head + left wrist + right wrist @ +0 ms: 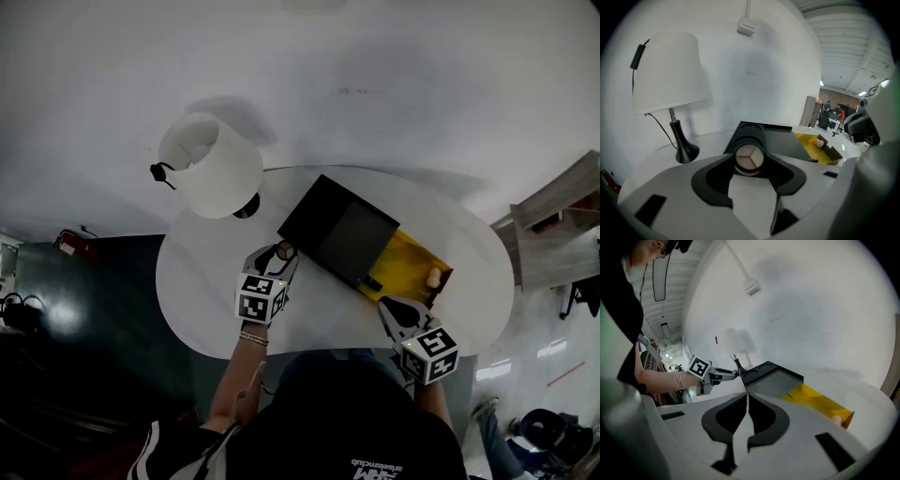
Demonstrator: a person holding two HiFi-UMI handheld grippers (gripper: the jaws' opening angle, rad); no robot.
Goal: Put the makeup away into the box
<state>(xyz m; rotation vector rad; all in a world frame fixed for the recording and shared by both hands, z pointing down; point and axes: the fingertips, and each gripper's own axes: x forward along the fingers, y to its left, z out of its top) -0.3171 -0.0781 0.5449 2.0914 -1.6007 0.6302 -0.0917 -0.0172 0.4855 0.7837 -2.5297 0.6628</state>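
Makeup: a round compact [749,158], its top split into three pale wedges, sits crosswise between the left gripper's jaws at their tips.
Left gripper [279,255]: clenched on the compact, one jaw against each side of its dark rim; the jaws stand wide because the compact fills the gap.
Box [339,230]: black and flat, directly ahead of the left gripper's tips. Its nearest corner is just beyond the compact; whether the two touch cannot be told.
Tray [412,264]: yellow, slid part-way out of the box end nearer the right gripper, ahead and to the right of the left gripper.
Tray contents: one small beige lump [434,277] at the tray's outer end, ahead of the right gripper and a little to its right. Too small to identify.
Right gripper [746,401]: jaws pressed together, nothing between them. The tips point at the box, close to the tray's near edge and apart from it.
Gripper spacing: the two are well apart, the left one off the box's closed end and the right one off the tray end.
Lamp [211,164]: white shade on a dark stem and foot, ahead and to the left of the left gripper, beyond the box corner.
Table [206,281]: white and round, under both grippers, carrying box and lamp.
Wrist: a bracelet [253,337] behind the left gripper's marker cube.
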